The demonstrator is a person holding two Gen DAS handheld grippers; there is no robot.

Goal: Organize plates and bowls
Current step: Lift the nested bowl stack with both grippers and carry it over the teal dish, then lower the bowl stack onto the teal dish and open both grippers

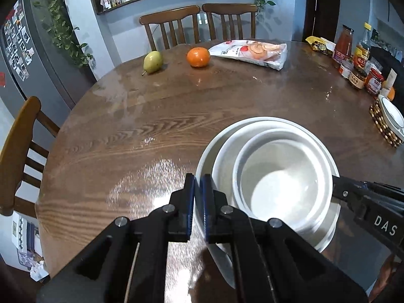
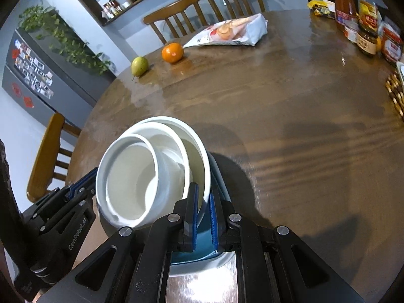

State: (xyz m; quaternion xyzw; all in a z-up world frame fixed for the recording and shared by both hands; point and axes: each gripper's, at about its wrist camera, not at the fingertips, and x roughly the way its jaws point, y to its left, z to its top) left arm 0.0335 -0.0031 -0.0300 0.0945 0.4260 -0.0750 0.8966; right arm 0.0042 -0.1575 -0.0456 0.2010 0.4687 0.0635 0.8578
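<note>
While both of my hands work at the same stack, my left jaws [image 1: 198, 197] are pinched nearly flat on the left rim of the big outer bowl [image 1: 205, 156], one blue pad on each side of its thin wall. My right jaws [image 2: 203, 212] are closed on the opposite rim of that same outer bowl [image 2: 202, 156], with only the rim's thickness between the pads.

Nested inside it sits a middle bowl [image 1: 222, 164], and inside that a small white bowl [image 1: 277, 174] — three deep, the inner two shoved toward the right side as my left camera sees them. From my right camera the small bowl [image 2: 126, 176] tilts toward the left jaws, and a blue-green surface shows low down between my right pads; I cannot tell whether it belongs to the outer bowl or to another dish.

Whether the stack rests on the brown wooden worktop [image 1: 151, 116] or hangs just above it I cannot tell. Well apart at the far edge lie a pear [image 1: 152, 61], an orange [image 1: 198, 56] and a white snack bag [image 1: 252, 51] — jars and bottles [image 1: 358, 58] crowd the right side, near another white dish [image 1: 392, 116] on a beaded mat.
</note>
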